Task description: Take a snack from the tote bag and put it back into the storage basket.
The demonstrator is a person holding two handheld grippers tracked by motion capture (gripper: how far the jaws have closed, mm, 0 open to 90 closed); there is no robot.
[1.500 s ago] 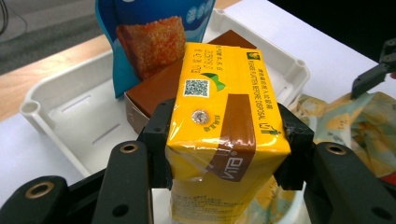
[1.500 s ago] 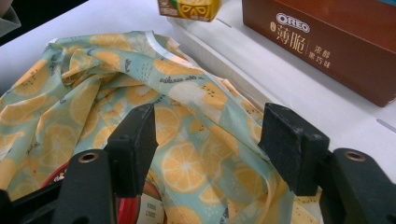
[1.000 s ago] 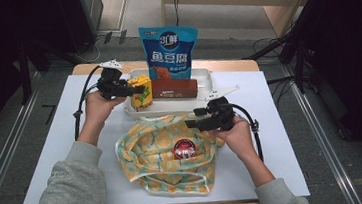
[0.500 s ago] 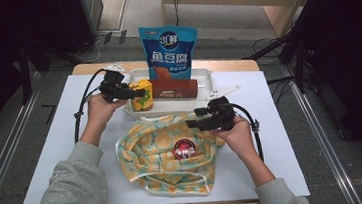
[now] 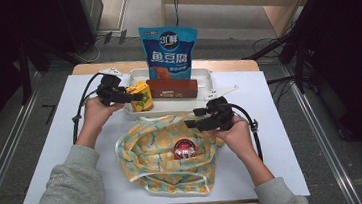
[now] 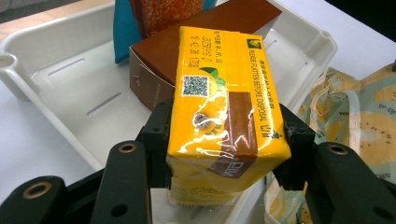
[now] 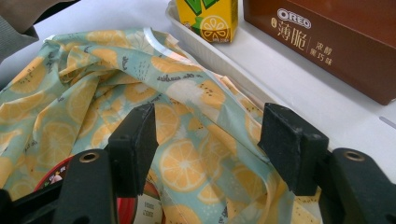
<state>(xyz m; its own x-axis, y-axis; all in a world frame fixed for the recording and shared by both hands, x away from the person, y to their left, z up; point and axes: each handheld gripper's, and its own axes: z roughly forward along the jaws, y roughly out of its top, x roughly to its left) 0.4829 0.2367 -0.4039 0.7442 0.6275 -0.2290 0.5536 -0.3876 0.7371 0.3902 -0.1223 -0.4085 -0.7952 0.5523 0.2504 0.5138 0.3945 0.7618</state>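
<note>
Gripping the yellow juice box (image 6: 224, 121), left tongs (image 5: 129, 95) barely shift at frame's upper left tray (image 5: 205, 74); right tongs (image 7: 208, 144) spread over the bag (image 7: 93, 98).

The yellow drink carton (image 6: 224, 121) between the jaws of the left gripper (image 6: 224, 158) bears "PLEASE FLATTEN BEFORE DISPOSAL" along its top edge, a QR code, and a dotted date line too small to read. Beyond the right gripper (image 7: 210, 140), to its upper right, the brown box (image 7: 336, 42) reads "OREO" with Chinese characters under it. The blue bag (image 5: 169, 50) standing behind that box shows large white Chinese characters and a round badge with "3".
</note>
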